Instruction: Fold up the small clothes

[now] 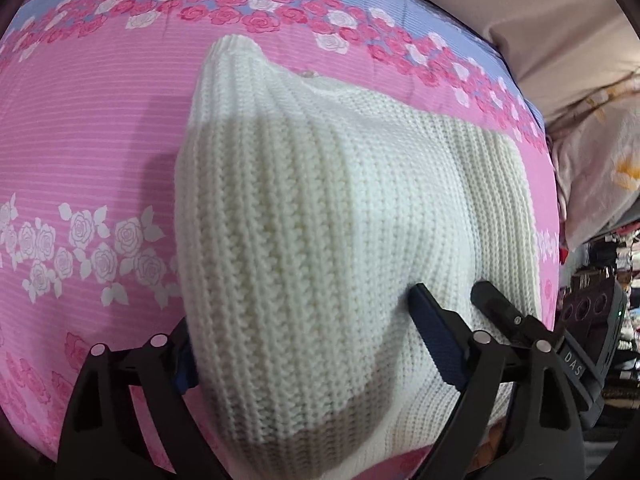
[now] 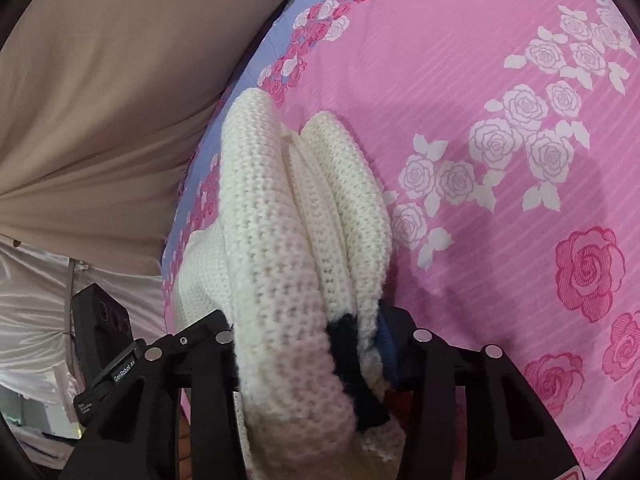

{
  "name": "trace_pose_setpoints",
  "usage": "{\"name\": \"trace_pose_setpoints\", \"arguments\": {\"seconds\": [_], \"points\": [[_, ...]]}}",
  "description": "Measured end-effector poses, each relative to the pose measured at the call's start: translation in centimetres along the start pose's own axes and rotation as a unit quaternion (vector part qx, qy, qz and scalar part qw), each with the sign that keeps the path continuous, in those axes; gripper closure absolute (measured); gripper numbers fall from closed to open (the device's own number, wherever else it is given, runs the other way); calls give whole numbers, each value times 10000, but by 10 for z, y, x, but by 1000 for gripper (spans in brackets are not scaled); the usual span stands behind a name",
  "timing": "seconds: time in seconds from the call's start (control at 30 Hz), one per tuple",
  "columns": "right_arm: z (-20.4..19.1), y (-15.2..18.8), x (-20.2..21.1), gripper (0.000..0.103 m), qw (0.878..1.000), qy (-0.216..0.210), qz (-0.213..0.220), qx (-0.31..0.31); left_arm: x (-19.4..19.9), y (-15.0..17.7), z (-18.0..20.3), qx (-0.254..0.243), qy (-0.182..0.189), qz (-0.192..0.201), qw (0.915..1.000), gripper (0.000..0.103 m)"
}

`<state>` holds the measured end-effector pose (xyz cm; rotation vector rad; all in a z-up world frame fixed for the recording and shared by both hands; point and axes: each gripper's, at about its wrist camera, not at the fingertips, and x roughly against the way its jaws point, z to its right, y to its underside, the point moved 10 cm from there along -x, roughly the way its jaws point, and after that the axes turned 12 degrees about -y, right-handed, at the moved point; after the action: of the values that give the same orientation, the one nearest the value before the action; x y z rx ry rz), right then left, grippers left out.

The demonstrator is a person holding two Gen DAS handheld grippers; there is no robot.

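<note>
The left tongs point(image 1: 304, 344) stand with their jaws wide apart and a thick bunched fold of the white knitted sweater point(image 1: 320, 208) fills the gap between them, one blue-padded finger point(image 1: 436, 344) pressing its right flank and the other half hidden behind the knit on the left; whether they actually pinch the cloth I cannot tell. The right tongs point(image 2: 316, 360) also straddle the sweater point(image 2: 296, 240), its stacked folds rising between the two fingers, with a dark trim strip point(image 2: 352, 368) of the garment crossing near the blue pad point(image 2: 386, 340); the grip there is likewise too covered to judge. The sweater lies on the pink bedsheet point(image 1: 88, 152) printed with white and red roses, its far end reaching toward the band of roses point(image 1: 248, 12) along the blue edge. Beyond the sheet, a beige cloth point(image 2: 100, 100) hangs at the bedside, and pale flowered bedding point(image 1: 604, 168) is heaped to the right in the left camera's view.
</note>
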<state>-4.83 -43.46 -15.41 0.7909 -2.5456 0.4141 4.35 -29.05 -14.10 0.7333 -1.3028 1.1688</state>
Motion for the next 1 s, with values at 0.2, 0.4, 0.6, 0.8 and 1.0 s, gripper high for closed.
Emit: {"name": "trace_pose_setpoints", "arguments": {"seconds": [0.2,0.4,0.6,0.8,1.0], "points": [[6,9,3,52,9998,-117,-48,-164,-16,3,-3,98,-2,-140,9999,6],[11,4,-4,60,9987,-266,-42,-441,-11,-2,1,318,350,-312,9984,26],[-66,3,44,67,9975,-462,369,388,74,0,26,44,1177,57,9930,55],[-171,13,150,67,9783,-1006,1185,1370,227,0,73,-850,1949,1332,9680,54],[-306,24,235,66,9280,-1448,1974,2807,383,0,85,-1565,2161,2942,9177,53]]}}
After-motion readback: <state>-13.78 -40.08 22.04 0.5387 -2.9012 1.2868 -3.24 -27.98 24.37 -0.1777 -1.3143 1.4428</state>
